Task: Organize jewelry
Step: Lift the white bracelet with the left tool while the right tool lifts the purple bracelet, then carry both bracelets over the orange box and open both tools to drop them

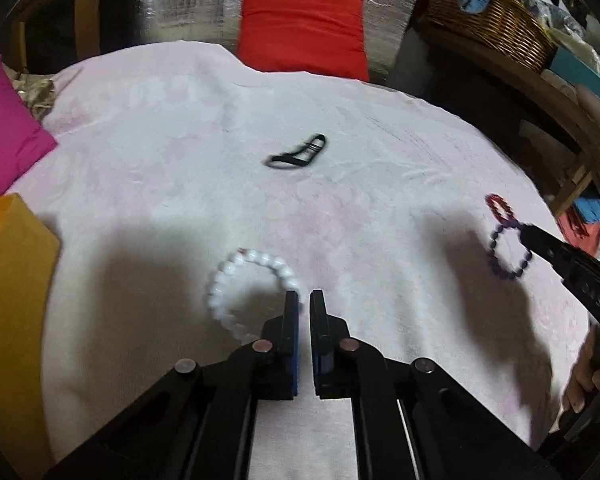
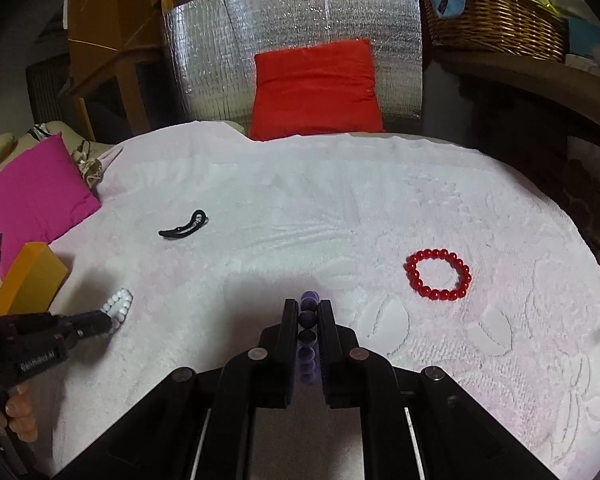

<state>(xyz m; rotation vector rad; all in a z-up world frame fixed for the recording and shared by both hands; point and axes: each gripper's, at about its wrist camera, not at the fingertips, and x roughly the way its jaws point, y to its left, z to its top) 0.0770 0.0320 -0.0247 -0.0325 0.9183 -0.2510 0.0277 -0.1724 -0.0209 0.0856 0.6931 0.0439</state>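
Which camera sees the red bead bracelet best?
The right wrist view: the round red bead bracelet lies whole on the pink towel. The left wrist view shows only a blurry part of it near the edge.

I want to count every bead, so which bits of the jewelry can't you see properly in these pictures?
- White bracelet: left wrist view, near side hidden behind the left claw.
- Purple bracelet: right wrist view, edge-on and dark inside the right claw.
- Red bracelet: left wrist view, small and blurred.
- Black hair clip: blurred, details unreadable.
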